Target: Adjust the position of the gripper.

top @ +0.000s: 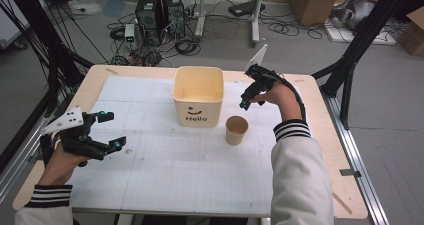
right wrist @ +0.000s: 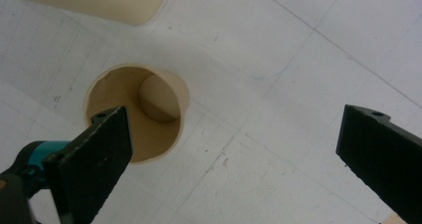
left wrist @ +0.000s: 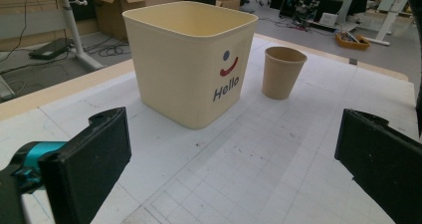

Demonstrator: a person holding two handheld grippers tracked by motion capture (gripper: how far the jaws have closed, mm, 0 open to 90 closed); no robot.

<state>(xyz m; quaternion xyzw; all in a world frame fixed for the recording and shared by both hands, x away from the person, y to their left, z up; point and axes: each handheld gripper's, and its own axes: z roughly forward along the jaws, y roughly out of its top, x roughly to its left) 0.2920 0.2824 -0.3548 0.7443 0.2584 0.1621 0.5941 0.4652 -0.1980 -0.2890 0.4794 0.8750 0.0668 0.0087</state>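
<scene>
Right gripper (top: 246, 103): held above the table, tilted downward, jaws spread wide with nothing between them. In the right gripper view its left jaw overlapped the near rim of the paper cup (right wrist: 137, 112), seen from above; the cup's round mouth faced the camera and its inner base was visible. The cup lay toward the left jaw rather than centred in the gap, and no contact could be made out.

Paper cup (top: 236, 130): stood upright on the mat, mouth up, long axis vertical, empty. It was below and just to the person's side of the right gripper, and just beside the front right corner of the bin.

Bin (top: 198, 95): cream, square with rounded corners, open top, printed with a smile and "Hello" on the face toward the person. Upright near the table's middle.

Left gripper (top: 111, 130): at the left edge of the table, well apart from cup and bin, jaws wide apart and holding nothing. Its view looked across the mat at the bin (left wrist: 191, 59) with the cup (left wrist: 281, 72) to its right.

Surface: white gridded mat (top: 165, 175) over a light wooden table (top: 95, 77).

Room: grey floor, computer towers (top: 159, 16), loose cables, cardboard boxes (top: 312, 2), black frame struts.
</scene>
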